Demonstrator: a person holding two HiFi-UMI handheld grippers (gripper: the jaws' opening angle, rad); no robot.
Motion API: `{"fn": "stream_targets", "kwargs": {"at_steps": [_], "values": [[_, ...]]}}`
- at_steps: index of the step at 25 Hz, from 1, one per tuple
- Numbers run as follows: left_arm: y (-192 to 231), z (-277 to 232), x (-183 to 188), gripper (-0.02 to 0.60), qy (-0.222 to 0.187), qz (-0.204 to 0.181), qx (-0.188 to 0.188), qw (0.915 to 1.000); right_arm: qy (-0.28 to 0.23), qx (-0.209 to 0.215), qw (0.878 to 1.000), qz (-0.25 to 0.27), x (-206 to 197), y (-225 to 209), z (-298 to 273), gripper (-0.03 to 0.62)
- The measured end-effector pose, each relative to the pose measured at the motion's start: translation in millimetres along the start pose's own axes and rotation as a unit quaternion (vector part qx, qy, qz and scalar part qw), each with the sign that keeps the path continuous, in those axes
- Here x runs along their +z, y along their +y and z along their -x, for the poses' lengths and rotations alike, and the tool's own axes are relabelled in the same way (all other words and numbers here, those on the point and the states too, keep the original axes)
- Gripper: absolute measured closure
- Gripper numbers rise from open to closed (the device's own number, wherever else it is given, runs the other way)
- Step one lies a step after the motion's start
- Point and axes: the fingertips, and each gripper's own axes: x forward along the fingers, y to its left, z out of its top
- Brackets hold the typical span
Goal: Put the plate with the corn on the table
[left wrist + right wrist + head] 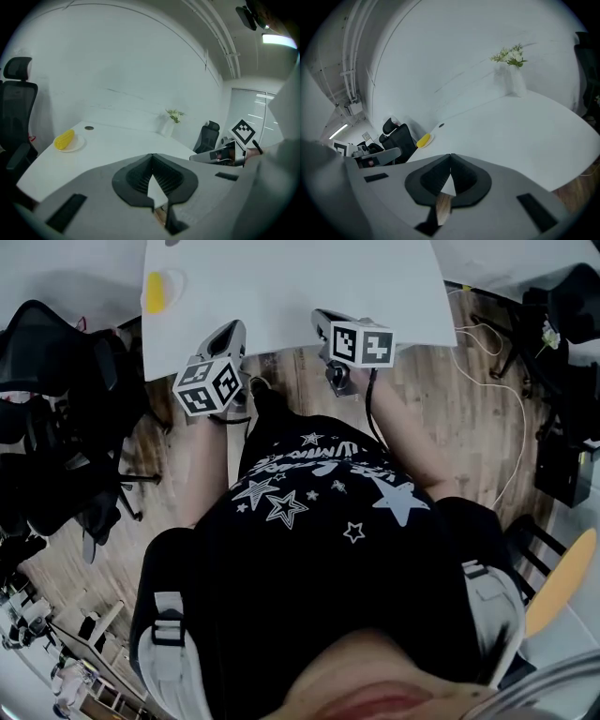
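Observation:
A yellow corn cob [155, 293] lies on a small white plate [174, 282] near the left edge of the white table [291, 287]. In the left gripper view the corn [64, 139] sits far off to the left on the plate [75, 145]. From the right gripper view it shows as a small yellow shape [423, 139] at the table's far corner. My left gripper [232, 330] hovers at the table's near edge, shut and holding nothing. My right gripper [322, 317] is beside it, also shut with nothing in it. Both are well apart from the plate.
Black office chairs [47, 427] crowd the left side, and another chair [207, 136] stands beyond the table. A vase with flowers [511, 70] stands at the table's back. White cables [506, 399] trail over the wooden floor at right. A small dark disc [89, 127] lies behind the plate.

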Motion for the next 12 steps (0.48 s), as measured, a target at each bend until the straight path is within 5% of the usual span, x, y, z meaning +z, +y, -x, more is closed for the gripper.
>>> {"fn": "stream_targets", "kwargs": {"at_steps": [12], "values": [[-47.2, 45.3, -15.9, 0.577, -0.005, -0.011, 0.034, 0.9994, 0.007, 0.026, 1.0, 0.007, -19.4, -16.0, 48.0, 0.588]]}}
